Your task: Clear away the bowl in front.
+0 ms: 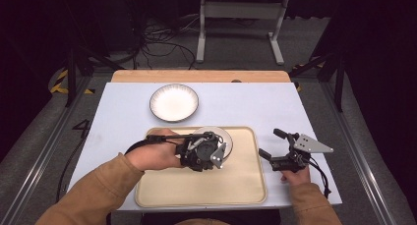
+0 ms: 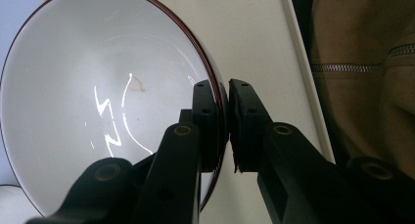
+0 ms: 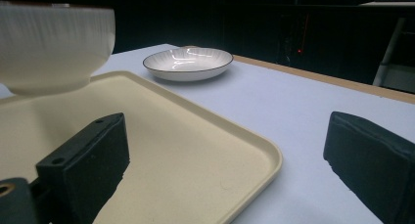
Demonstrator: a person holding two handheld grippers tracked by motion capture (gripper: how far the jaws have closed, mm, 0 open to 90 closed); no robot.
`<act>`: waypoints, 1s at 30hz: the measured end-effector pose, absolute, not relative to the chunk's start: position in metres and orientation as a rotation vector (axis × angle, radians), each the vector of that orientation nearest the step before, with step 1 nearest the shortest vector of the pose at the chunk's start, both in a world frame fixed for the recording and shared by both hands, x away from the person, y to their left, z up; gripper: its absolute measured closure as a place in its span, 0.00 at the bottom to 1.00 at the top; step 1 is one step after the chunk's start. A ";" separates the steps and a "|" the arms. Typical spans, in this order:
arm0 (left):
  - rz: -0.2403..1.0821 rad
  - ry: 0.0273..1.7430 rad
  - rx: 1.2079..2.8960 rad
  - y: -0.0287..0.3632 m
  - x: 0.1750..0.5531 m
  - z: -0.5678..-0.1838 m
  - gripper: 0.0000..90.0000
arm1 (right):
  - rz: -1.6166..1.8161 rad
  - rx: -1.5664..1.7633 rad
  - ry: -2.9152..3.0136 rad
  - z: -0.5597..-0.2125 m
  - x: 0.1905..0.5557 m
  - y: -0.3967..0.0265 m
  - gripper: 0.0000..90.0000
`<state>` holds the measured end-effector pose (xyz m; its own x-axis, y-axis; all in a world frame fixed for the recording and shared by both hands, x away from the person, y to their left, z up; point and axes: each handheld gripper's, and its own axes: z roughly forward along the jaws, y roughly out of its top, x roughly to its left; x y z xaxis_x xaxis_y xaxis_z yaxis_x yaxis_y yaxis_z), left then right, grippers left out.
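A white bowl point(image 1: 223, 139) with a dark rim sits low over the cream tray point(image 1: 246, 185); I cannot tell whether its base touches the tray. My left gripper point(image 1: 219, 156) is shut on the bowl's near rim. In the left gripper view the bowl point(image 2: 98, 111) has its rim pinched between the two pads of the left gripper point(image 2: 226, 121), one inside and one outside. My right gripper point(image 1: 271, 143) rests on the table just right of the tray, jaws wide open with nothing between them. In the right gripper view the bowl point(image 3: 49, 43) is at the upper left, beyond the right gripper point(image 3: 225, 150).
A shallow white plate point(image 1: 174, 102) lies on the pale blue table point(image 1: 275, 107) behind the tray; it appears as the plate point(image 3: 188, 62) in the right gripper view. A wooden strip point(image 1: 196, 76) edges the table's far side. Cables and a metal frame stand on the floor beyond.
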<state>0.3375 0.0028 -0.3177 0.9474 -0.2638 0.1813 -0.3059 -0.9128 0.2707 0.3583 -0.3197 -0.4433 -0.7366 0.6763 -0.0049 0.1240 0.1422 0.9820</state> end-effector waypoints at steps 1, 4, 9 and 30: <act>0.197 -0.427 2.800 0.002 0.338 -0.321 0.92 | 1.629 0.765 1.975 -0.443 0.358 -0.320 0.04; 0.169 -0.417 2.783 0.003 0.341 -0.328 0.92 | 1.628 0.765 1.974 -0.443 0.358 -0.320 0.04; 0.150 -0.412 2.803 0.002 0.342 -0.339 0.92 | 1.629 0.764 1.975 -0.443 0.358 -0.320 0.04; 0.094 -0.381 2.852 0.001 0.353 -0.368 0.92 | 1.630 0.764 1.976 -0.443 0.358 -0.320 0.04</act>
<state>0.3527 0.0006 -0.3679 0.9636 -0.2491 0.0976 -0.2659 -0.9313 0.2489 0.3583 -0.3197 -0.4433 -0.7378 0.6750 -0.0042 0.1242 0.1419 0.9821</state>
